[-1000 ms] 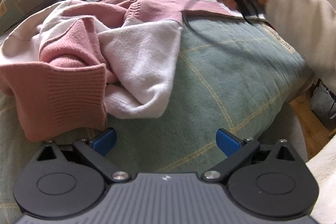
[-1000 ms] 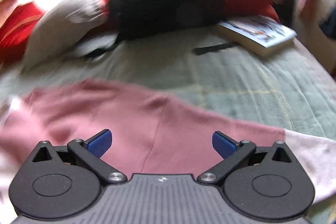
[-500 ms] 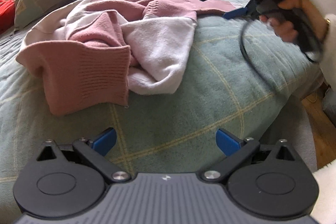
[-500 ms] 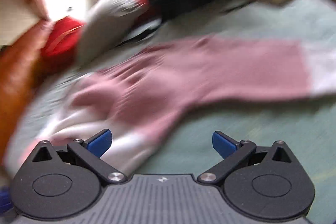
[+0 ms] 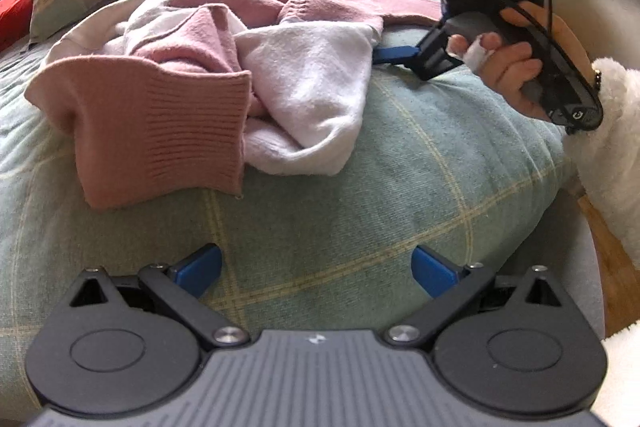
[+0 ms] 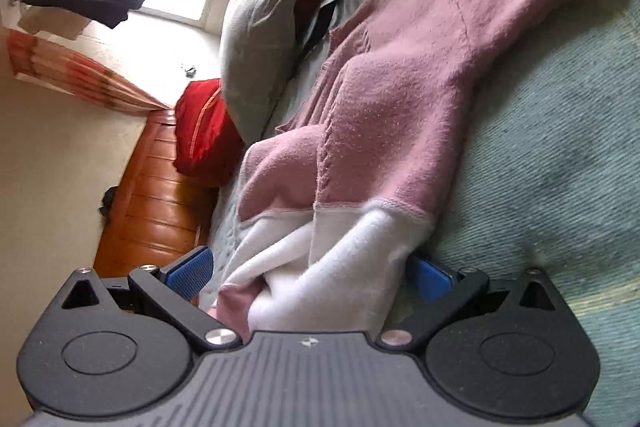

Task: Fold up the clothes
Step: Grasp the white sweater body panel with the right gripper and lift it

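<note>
Both claws gape: right claw (image 6: 308, 277) straddles the sweater (image 6: 400, 99)'s white edge, left claw (image 5: 316, 269) empty, short of it.

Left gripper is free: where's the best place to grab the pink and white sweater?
Judging from the left wrist view, take the ribbed pink hem, which lies nearest the open left gripper. Its lower edge rests flat on the green blanket, so come in low from the near side, one finger sliding under. The right gripper already straddles the white part.
</note>
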`<state>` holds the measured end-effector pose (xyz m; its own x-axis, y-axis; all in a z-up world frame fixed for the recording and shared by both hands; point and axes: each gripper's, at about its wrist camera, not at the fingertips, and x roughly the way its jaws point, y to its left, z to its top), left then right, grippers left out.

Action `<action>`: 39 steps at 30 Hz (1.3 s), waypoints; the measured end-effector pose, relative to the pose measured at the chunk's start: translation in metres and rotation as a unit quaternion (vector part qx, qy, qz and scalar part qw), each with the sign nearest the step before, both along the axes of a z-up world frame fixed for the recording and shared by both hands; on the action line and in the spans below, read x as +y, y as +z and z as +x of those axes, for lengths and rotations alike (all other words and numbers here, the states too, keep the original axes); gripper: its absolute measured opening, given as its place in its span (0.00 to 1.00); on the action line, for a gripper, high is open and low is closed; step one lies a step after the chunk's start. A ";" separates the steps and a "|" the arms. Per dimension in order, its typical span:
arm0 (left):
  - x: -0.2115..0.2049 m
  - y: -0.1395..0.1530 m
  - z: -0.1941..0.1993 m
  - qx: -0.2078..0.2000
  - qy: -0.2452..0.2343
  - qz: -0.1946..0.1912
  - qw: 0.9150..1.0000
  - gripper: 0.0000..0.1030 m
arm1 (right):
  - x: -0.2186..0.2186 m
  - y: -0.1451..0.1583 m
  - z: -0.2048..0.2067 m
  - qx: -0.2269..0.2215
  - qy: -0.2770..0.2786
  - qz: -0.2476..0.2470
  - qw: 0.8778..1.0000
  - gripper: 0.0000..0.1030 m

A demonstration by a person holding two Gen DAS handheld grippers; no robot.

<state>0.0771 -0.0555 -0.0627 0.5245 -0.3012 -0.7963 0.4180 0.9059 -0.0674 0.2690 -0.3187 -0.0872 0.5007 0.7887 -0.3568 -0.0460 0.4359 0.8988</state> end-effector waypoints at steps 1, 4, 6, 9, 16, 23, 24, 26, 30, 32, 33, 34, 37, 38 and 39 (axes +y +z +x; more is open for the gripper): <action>0.001 -0.001 0.000 0.001 0.001 -0.001 1.000 0.98 | 0.006 -0.001 -0.004 0.000 0.013 0.004 1.000 1.00; 0.004 0.000 0.001 0.003 0.004 -0.008 1.000 0.98 | 0.021 -0.008 -0.032 -0.009 0.029 0.013 0.999 1.00; 0.007 0.001 0.003 0.004 0.007 -0.013 1.000 0.98 | 0.030 -0.007 -0.050 -0.031 0.030 0.007 0.999 1.00; 0.010 0.000 0.006 0.005 0.011 -0.017 1.000 0.98 | 0.033 -0.009 -0.056 -0.044 0.020 0.003 0.999 0.99; 0.011 0.000 -0.003 0.001 0.014 -0.015 1.000 0.98 | 0.007 -0.051 -0.023 -0.001 -0.047 0.082 0.995 0.22; 0.015 0.001 -0.005 0.001 0.018 -0.015 1.000 0.98 | 0.007 -0.042 -0.050 -0.032 -0.048 0.100 0.993 0.49; 0.014 0.001 -0.005 0.001 0.017 -0.014 1.000 0.98 | 0.009 -0.040 -0.051 -0.037 -0.048 0.097 0.993 0.51; 0.014 0.002 -0.006 0.000 0.016 -0.012 1.000 0.98 | 0.013 -0.039 -0.053 -0.042 -0.050 0.089 0.994 0.51; 0.016 0.003 -0.008 -0.001 0.019 -0.011 1.000 0.98 | 0.017 -0.034 -0.060 -0.045 -0.038 0.071 0.996 0.18; 0.018 0.004 -0.008 -0.003 0.022 -0.008 1.000 0.98 | 0.012 -0.028 -0.064 -0.054 -0.041 0.053 0.996 0.16; 0.018 0.004 -0.008 -0.003 0.023 -0.007 1.000 0.98 | 0.007 -0.023 -0.066 -0.063 -0.045 0.045 0.996 0.15; 0.019 0.004 -0.009 -0.004 0.024 -0.006 1.000 0.98 | 0.000 -0.017 -0.067 -0.071 -0.053 0.038 0.995 0.15; 0.020 0.006 -0.010 -0.007 0.026 -0.005 1.000 0.98 | -0.020 0.003 -0.068 -0.093 -0.078 0.017 0.992 0.14; 0.020 0.006 -0.011 -0.008 0.026 -0.005 1.000 0.98 | -0.027 0.010 -0.069 -0.100 -0.084 0.006 0.991 0.14; 0.020 0.006 -0.011 -0.009 0.026 -0.006 1.000 0.98 | -0.034 0.018 -0.070 -0.107 -0.089 -0.006 0.990 0.14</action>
<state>0.0659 -0.0354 -0.0563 0.5533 -0.2823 -0.7837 0.3719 0.9256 -0.0708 0.1992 -0.3527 -0.0696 0.6968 0.6773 -0.2362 -0.1559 0.4644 0.8718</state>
